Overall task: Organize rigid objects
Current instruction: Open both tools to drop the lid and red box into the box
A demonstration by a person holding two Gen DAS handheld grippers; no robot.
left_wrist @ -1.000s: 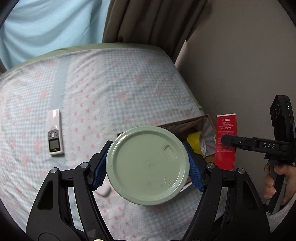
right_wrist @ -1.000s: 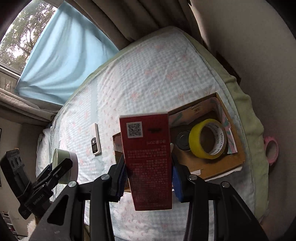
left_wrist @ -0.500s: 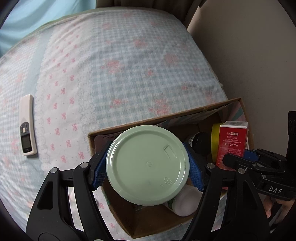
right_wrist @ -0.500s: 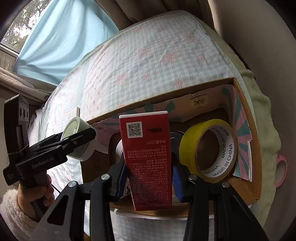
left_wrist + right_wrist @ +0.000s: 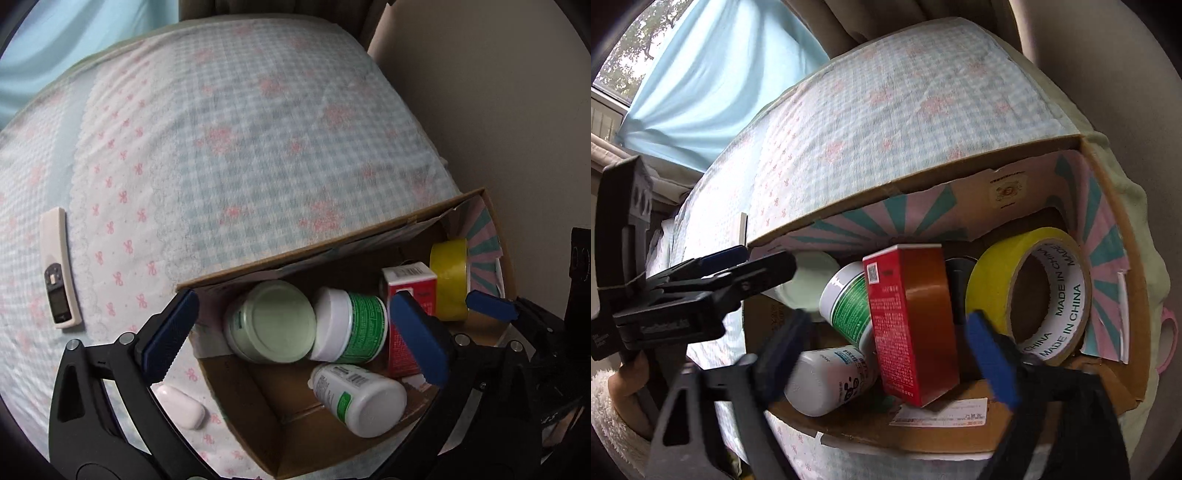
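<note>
Left wrist view, lower frame: the left gripper [image 5: 291, 328] hangs with jaws spread wide and nothing between its blue pads, having just opened. The pale green lidded round jar [image 5: 271, 321] it carried a second ago now lies in the brown cardboard box [image 5: 295, 260] at lower centre, touching a white bottle with a green label [image 5: 351, 326], with a second white plastic bottle [image 5: 358, 398] below them.

In the right wrist view the right gripper [image 5: 886, 347] is likewise spread after just opening, and the tall red carton [image 5: 908, 325] it had pinched stands tilted in the box, free of both pads, beside the yellow roll of tape [image 5: 1027, 291] at right.

Both drops look complete, so two more rigid items appear sorted. Still out on the checked bedspread [image 5: 258, 129] are a white oval case [image 5: 181, 406] at lower left and, further up the left edge, a white remote control [image 5: 57, 273].

The box interior is crowded and its far wall rises behind the items; straight up is likely the cleanest exit. The bed beyond lies open.
</note>
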